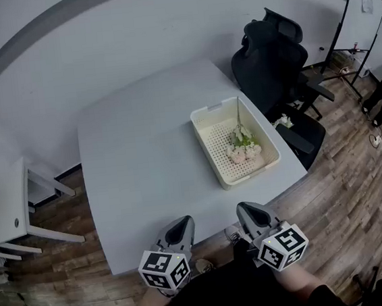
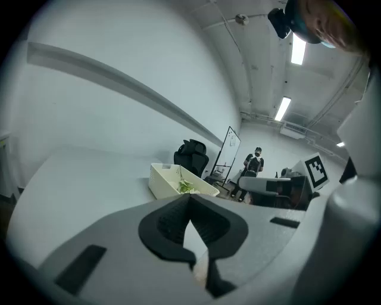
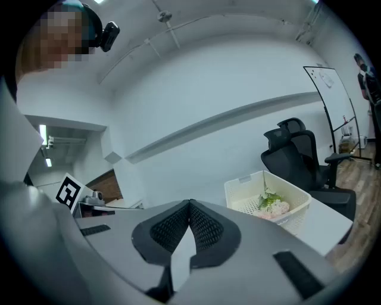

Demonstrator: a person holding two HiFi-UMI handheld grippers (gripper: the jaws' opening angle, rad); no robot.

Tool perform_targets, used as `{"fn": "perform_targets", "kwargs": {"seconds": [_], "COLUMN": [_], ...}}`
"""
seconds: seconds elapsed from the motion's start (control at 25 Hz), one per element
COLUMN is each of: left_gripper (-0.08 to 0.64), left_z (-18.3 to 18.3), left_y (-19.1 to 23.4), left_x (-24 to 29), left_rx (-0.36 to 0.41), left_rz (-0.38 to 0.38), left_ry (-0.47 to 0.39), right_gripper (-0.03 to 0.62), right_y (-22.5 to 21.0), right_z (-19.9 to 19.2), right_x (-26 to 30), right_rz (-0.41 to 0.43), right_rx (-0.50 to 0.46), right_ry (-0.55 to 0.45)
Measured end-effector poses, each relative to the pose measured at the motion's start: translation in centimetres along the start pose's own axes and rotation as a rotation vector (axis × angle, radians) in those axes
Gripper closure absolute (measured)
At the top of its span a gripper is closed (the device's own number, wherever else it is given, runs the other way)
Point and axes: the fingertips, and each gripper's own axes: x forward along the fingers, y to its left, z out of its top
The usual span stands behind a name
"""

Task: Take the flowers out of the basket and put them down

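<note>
One pale grey square tabletop (image 1: pixel 143 154) carries one cream perforated plastic basket (image 1: pixel 204 117). In it lies one bunch of pale pink flowers with green leaves (image 1: pixel 245 151). There are two grey claws, the left claw (image 1: pixel 181 222) and the right claw (image 1: pixel 246 208), each with one black-and-white marker cube (image 1: pixel 164 268). Around the tabletop are one black office chair (image 1: pixel 269 59), one whiteboard on a stand (image 1: pixel 359 12), one white side table (image 1: pixel 7 209) and one distant person (image 2: pixel 255 161).

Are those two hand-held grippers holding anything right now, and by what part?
Nothing is held. The left hand-held gripper and the right hand-held gripper both have their jaws together and empty. The flowers lie in the basket, apart from both.
</note>
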Motion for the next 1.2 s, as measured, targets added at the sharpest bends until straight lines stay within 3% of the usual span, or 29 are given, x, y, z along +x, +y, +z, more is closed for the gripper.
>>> {"fn": "perform_targets", "kwargs": {"seconds": [0.84, 1.2], "left_gripper": [0.552, 0.554], "left_z": [-0.2, 0.2], "left_y": [-0.6, -0.8], "left_x": [0.5, 2.3], "left_rx": [-0.002, -0.008], "left_rz": [-0.013, -0.026], "left_ry": [0.010, 0.010], "right_gripper": [0.568, 0.566], "right_y": [-1.3, -3.9], "right_z": [0.3, 2.0], "right_x": [-0.2, 0.3], "right_rz": [-0.006, -0.037], "right_rx": [0.050, 0.014], "right_ry": [-0.011, -0.007]}}
